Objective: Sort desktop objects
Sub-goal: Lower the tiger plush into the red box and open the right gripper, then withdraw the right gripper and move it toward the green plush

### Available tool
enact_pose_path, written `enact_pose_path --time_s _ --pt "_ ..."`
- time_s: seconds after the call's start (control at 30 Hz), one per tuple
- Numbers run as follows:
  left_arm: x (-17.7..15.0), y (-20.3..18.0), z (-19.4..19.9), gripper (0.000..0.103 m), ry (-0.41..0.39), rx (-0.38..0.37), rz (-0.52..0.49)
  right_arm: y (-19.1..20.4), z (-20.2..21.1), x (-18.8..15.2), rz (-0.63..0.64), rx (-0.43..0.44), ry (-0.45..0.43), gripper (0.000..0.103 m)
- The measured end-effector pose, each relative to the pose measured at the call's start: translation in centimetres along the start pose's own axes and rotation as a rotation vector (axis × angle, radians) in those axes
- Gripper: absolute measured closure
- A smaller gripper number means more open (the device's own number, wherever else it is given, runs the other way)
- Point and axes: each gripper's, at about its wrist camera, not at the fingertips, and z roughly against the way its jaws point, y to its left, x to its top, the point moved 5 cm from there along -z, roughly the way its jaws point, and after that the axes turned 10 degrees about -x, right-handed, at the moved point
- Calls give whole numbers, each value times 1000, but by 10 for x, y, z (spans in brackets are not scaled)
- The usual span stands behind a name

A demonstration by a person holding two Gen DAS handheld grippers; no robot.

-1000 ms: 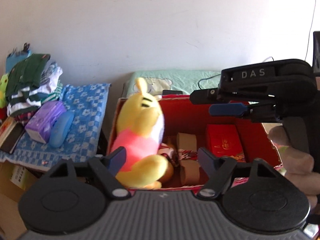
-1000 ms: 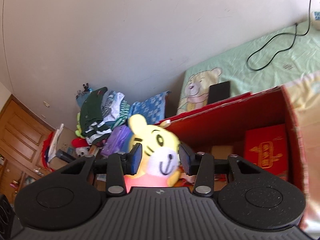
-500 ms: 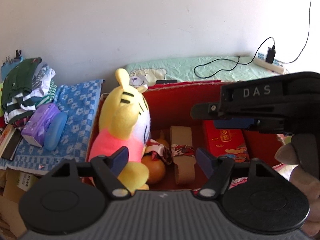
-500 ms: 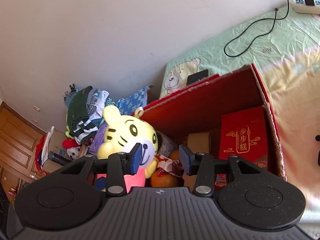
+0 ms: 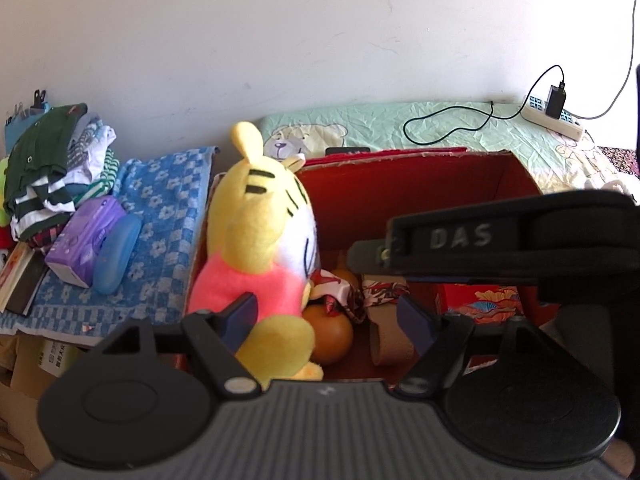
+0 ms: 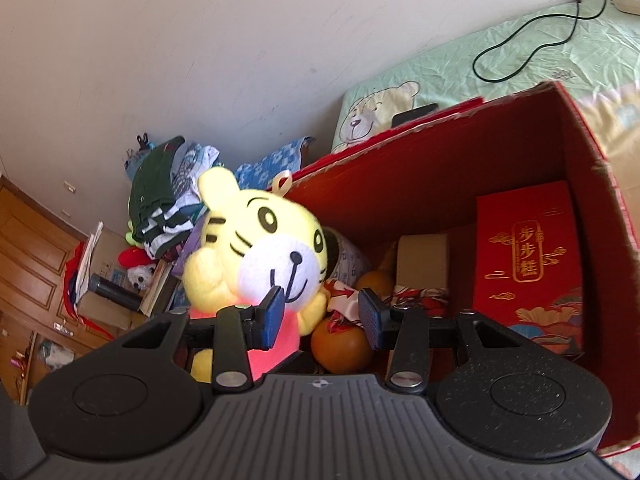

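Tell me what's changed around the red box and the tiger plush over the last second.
Both grippers sank toward the red box. Seen from the left view, the right gripper now crosses in front of the red gift box. The left gripper has its jaws opening, clamping nothing. Nothing was grasped or released. The tiger plush stayed at the box's left end, and the orange stayed beside it.

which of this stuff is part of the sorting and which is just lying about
In the job:
tiger plush toy
red cardboard box
orange
red gift box
cardboard roll

Lying about:
folded clothes pile
purple tissue pack
blue case
power strip
black cable
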Motion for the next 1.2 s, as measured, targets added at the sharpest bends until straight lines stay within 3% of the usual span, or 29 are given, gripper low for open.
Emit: enact_pose_path --time_s 0.33,0.63,1.0,1.2 --pt "3 0 -1 22 5 -12 -6 -1 0 1 -16 -8 0 57" --pt "13 -10 2 11 -10 -9 -53 -9 11 0 -23 -23 -14 57" --pt "14 -34 1 11 9 -7 -90 -29 36 -2 -37 -48 -88 57" --pt "12 -50 0 11 30 0 -80 -39 51 -4 -47 -19 -115 57"
